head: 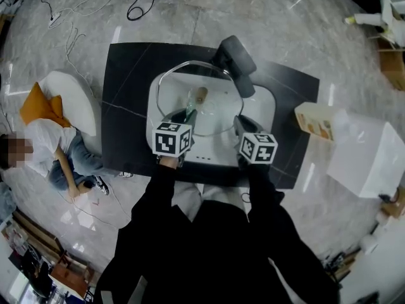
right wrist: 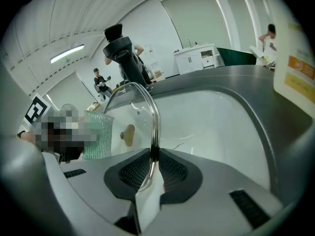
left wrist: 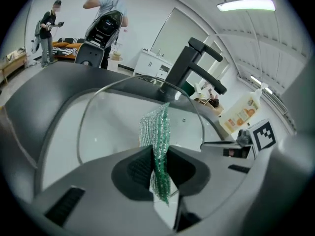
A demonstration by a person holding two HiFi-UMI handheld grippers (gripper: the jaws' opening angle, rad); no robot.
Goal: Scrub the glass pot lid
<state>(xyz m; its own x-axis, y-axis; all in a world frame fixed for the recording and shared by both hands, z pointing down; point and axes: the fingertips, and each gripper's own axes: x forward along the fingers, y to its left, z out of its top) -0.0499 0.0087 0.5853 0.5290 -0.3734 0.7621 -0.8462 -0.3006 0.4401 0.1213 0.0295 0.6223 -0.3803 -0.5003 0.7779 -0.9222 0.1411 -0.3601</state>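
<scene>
A glass pot lid (head: 205, 109) is seen tilted inside the white sink (head: 262, 109) at the centre of the head view, with its wooden knob (head: 200, 95) showing near the middle of the glass. The lid's metal rim (right wrist: 153, 122) is clamped between the jaws of the right gripper (right wrist: 153, 163), which are pressed together on it at the lower centre of the right gripper view. A green scrub pad (left wrist: 156, 141) is pinched between the jaws of the left gripper (left wrist: 158, 168), sticking up past them. The pad is held just beside the glass on the knob side; contact cannot be confirmed. A black faucet (head: 237, 62) is seen at the upper edge of the sink. The sink is set in a dark countertop (head: 126, 87). A soap bottle (head: 314, 120) is placed on the right end of the countertop, with a white box (head: 364, 154) beside it at the right of the frame. A person (head: 54, 147) is seen on the floor at the left edge of the head view.
</scene>
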